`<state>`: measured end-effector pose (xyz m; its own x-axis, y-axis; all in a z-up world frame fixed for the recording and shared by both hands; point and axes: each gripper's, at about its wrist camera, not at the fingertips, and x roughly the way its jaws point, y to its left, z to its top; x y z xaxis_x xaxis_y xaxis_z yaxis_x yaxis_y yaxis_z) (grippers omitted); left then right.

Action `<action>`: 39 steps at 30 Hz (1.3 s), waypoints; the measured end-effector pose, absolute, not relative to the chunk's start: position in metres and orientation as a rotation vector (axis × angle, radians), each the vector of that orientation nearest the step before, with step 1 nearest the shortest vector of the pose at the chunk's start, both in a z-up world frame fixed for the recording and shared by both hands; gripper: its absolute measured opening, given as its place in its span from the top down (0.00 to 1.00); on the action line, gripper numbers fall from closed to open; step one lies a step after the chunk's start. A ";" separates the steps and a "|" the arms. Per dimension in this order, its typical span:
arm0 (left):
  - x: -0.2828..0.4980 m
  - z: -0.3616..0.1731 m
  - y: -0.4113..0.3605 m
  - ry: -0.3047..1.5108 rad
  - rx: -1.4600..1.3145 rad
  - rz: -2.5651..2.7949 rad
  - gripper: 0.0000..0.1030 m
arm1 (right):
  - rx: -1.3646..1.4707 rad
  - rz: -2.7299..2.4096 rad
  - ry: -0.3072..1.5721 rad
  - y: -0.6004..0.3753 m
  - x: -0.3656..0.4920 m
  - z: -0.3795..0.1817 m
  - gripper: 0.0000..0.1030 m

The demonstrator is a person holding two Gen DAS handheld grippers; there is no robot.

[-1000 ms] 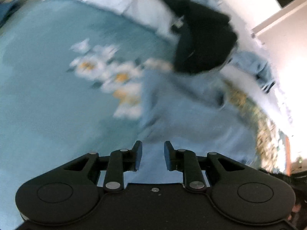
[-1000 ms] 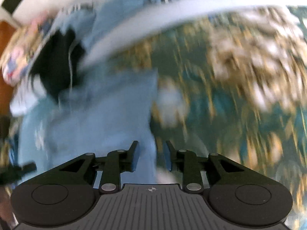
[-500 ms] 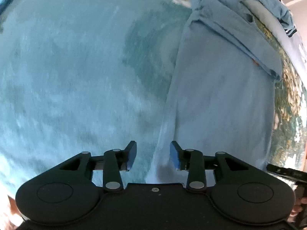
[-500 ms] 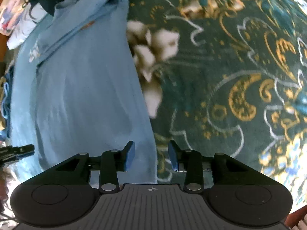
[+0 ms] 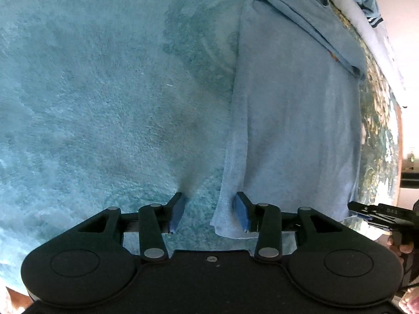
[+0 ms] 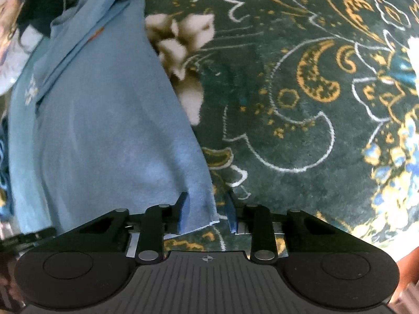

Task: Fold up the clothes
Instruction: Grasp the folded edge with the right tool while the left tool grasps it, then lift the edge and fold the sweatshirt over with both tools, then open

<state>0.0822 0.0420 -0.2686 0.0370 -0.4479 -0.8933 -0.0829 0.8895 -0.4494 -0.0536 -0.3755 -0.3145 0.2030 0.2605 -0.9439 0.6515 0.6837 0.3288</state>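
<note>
A light blue shirt (image 5: 296, 120) lies flat and lengthwise on a teal fuzzy blanket (image 5: 91, 104), collar end far from me. My left gripper (image 5: 209, 213) stands open low over the near hem. The shirt's near left corner (image 5: 222, 225) lies between its jaws, and the pads do not press on it. In the right wrist view the same shirt (image 6: 99, 130) fills the left side. My right gripper (image 6: 207, 210) straddles its near right corner (image 6: 201, 217). Its jaws are closing, with a gap still showing beside the cloth. The right gripper's tips (image 5: 366, 212) show at the left view's right edge.
A dark green cover with gold and white ornaments (image 6: 301, 91) spreads right of the shirt. More clothes are piled beyond the collar: a dark garment (image 6: 44, 2) and a blue striped piece (image 5: 369, 2). A white wall (image 5: 403, 39) rises at far right.
Both grippers have come back along the shirt from the collar end to its near hem, tilting downward. The left jaws have opened wider. The right jaws opened, then narrowed around the corner.
</note>
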 end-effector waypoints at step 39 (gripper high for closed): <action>0.098 -0.233 0.049 1.425 -0.644 -0.384 0.99 | 1.089 -0.349 1.077 -0.399 -0.076 -0.274 0.98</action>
<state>0.0981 0.0491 -0.2334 0.1266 -0.6061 -0.7853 -0.1298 0.7747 -0.6188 -0.0763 -0.3985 -0.2744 0.4803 0.2528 -0.8399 0.6977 0.4702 0.5405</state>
